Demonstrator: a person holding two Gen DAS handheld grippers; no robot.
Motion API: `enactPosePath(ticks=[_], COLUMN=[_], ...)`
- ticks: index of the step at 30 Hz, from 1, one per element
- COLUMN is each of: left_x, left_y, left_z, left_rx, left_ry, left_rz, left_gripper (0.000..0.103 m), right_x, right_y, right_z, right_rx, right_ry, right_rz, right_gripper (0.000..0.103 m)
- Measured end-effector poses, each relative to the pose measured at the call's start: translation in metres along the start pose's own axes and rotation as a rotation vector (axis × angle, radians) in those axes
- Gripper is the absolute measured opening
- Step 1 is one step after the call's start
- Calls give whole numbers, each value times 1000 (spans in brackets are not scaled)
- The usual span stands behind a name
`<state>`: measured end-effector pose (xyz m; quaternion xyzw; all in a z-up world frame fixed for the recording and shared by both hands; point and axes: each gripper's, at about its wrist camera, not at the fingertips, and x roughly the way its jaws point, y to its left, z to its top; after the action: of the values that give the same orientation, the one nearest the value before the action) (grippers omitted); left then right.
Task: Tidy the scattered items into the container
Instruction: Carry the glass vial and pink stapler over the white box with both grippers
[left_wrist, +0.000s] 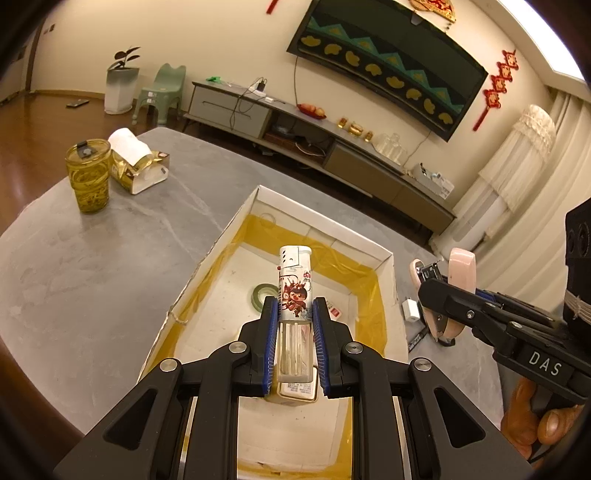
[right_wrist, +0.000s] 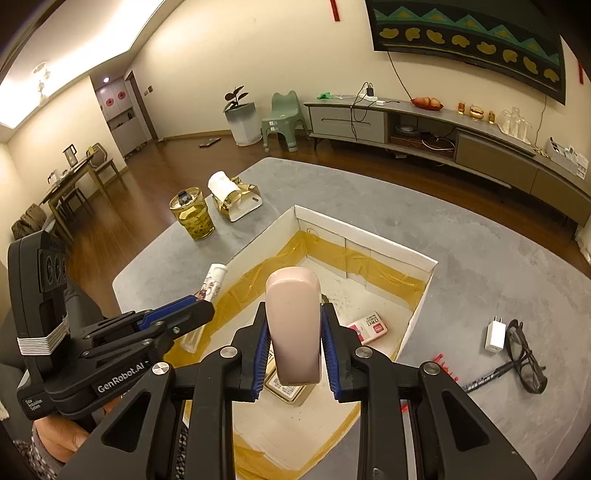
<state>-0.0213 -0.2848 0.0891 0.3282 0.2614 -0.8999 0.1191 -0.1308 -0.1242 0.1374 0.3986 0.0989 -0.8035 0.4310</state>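
My left gripper (left_wrist: 294, 314) is shut on a white cartoon-printed lighter (left_wrist: 294, 288), upright above the open white cardboard box (left_wrist: 325, 218) lined with yellow tape. My right gripper (right_wrist: 294, 325) is shut on a pink stapler (right_wrist: 293, 321), held over the same box (right_wrist: 369, 236). In the box lie a green tape roll (left_wrist: 260, 293), a red-and-white packet (right_wrist: 371, 326) and a small tin (right_wrist: 286, 391). On the table right of the box lie a white charger (right_wrist: 494, 336), black glasses (right_wrist: 526, 360) and a marker pen (right_wrist: 487, 378).
A glass jar of yellow liquid (right_wrist: 192, 218) and a gold tissue box with a paper roll (right_wrist: 236, 201) stand at the grey table's (right_wrist: 498, 277) far left. Beyond are a wooden floor, a TV cabinet (right_wrist: 424, 129) and a green stool (right_wrist: 284, 118).
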Motion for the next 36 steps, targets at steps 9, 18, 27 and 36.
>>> enactPosePath(ticks=[9, 18, 27, 36], left_x=[11, 25, 48, 66], left_y=[-1, -5, 1, -4], left_z=[10, 20, 23, 30], left_rx=[19, 57, 9, -61], left_ry=[26, 48, 111, 130], left_rz=[15, 38, 12, -24], left_gripper=[19, 19, 19, 19], right_x=[14, 32, 48, 70], right_y=[0, -5, -14, -34], right_z=[13, 24, 25, 25], right_rx=[-7, 11, 44, 122], right_ry=[35, 73, 100, 146], right_rz=[1, 17, 30, 26], right_gripper=[28, 28, 28, 28])
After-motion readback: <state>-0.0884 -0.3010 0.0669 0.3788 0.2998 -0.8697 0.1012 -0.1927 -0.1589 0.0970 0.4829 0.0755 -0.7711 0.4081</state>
